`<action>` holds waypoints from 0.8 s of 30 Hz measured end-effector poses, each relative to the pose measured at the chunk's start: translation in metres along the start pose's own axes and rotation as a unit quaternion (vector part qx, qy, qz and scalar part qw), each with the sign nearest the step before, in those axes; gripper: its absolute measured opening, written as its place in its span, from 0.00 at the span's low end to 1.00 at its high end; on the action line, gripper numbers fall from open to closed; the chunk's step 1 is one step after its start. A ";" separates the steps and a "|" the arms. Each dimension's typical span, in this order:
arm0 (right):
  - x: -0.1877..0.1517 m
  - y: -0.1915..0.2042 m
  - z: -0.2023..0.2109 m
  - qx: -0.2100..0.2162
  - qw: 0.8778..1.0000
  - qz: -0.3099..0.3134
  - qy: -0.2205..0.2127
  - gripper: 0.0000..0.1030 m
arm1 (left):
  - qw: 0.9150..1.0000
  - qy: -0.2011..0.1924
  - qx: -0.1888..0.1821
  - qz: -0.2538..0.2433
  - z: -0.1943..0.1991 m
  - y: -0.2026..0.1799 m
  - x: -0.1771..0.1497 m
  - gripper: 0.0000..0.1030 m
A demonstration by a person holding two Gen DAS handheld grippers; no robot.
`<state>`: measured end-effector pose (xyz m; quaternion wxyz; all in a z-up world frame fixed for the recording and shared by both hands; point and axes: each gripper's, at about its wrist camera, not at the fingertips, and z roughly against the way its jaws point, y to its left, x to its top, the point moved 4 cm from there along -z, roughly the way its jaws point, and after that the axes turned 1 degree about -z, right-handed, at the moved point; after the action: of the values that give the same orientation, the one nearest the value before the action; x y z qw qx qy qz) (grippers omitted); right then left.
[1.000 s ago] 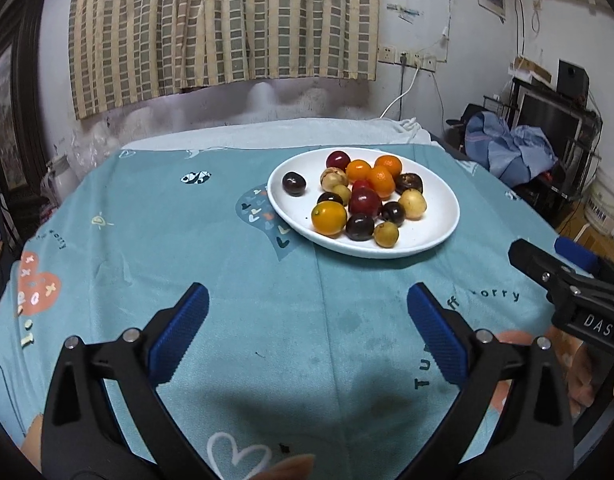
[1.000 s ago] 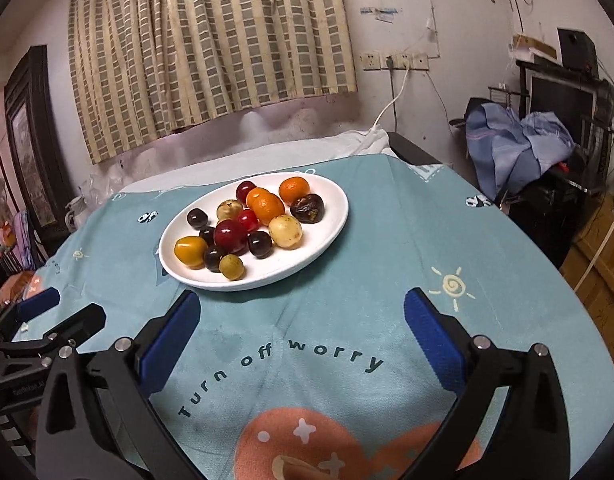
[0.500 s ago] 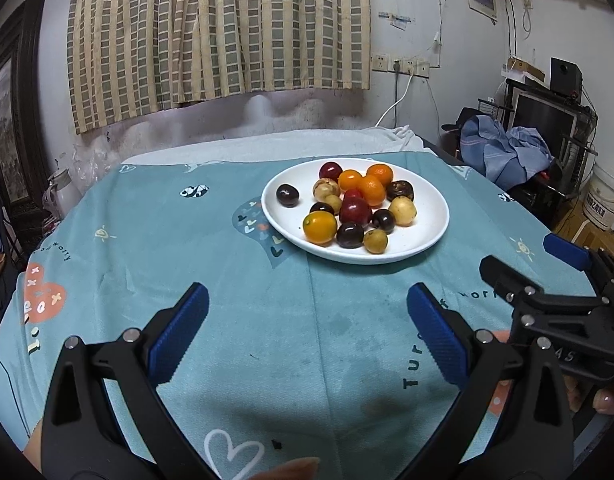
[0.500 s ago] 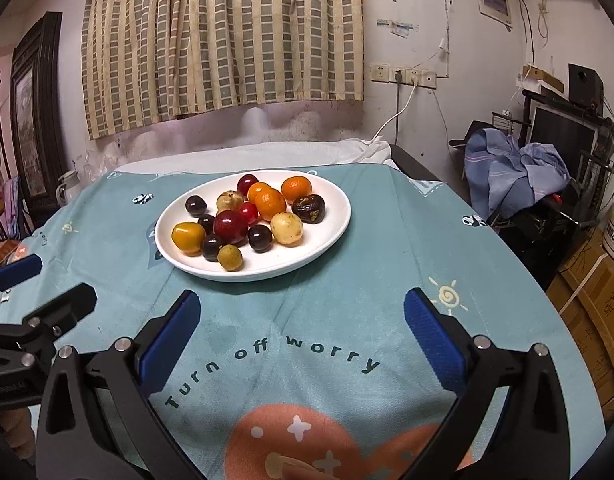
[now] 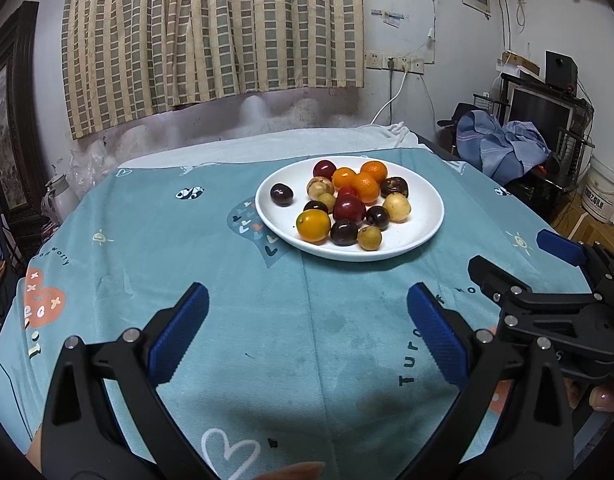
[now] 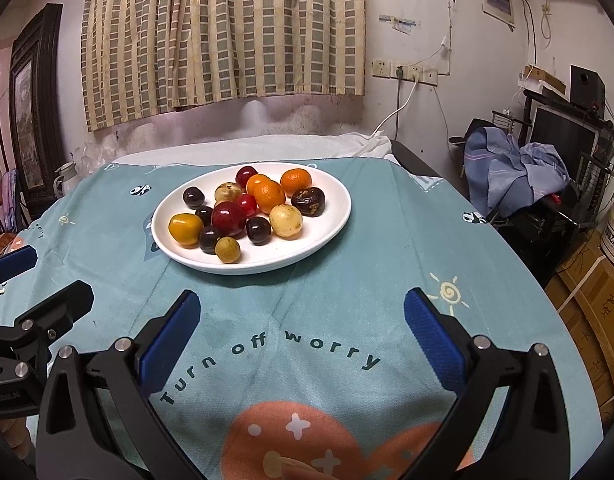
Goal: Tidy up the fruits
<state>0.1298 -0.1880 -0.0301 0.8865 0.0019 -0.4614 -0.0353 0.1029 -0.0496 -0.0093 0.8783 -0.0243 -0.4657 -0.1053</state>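
Note:
A white plate (image 5: 423, 220) sits on the teal tablecloth and holds several small fruits: orange ones (image 5: 365, 187), dark ones (image 5: 281, 194), a red one (image 5: 349, 208) and pale yellow ones (image 5: 396, 207). The plate also shows in the right wrist view (image 6: 331, 216). My left gripper (image 5: 307, 320) is open and empty, short of the plate. My right gripper (image 6: 303, 320) is open and empty, also short of the plate; it appears at the right in the left wrist view (image 5: 547, 276).
The round table carries a teal cloth (image 5: 167, 248) printed with hearts and "Turn off worry". A curtain and wall stand behind. Clothes (image 6: 511, 168), a monitor, boxes (image 6: 595, 304) and a bucket lie past the table's right edge.
Both grippers have lifted and tilted back, so the plate sits lower and farther in view. Both stay open and empty.

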 end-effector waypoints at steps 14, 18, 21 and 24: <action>-0.001 0.001 -0.001 0.000 1.000 0.000 0.003 0.99 | 1.000 0.000 -0.001 -0.002 -0.001 -0.002 0.000 0.98; -0.001 0.001 -0.001 0.000 1.000 0.000 0.003 0.99 | 1.000 0.001 -0.003 -0.001 0.000 -0.003 -0.001 0.98; -0.001 0.001 -0.001 -0.001 1.000 0.001 0.003 0.99 | 1.000 0.001 -0.003 -0.001 0.000 -0.003 -0.001 0.98; -0.001 0.001 -0.001 0.000 1.000 0.000 0.003 0.99 | 1.000 0.001 -0.003 -0.002 0.000 -0.004 -0.001 0.98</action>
<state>0.1302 -0.1870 -0.0314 0.8881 0.0016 -0.4583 -0.0352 0.1018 -0.0533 -0.0107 0.8784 -0.0260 -0.4647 -0.1082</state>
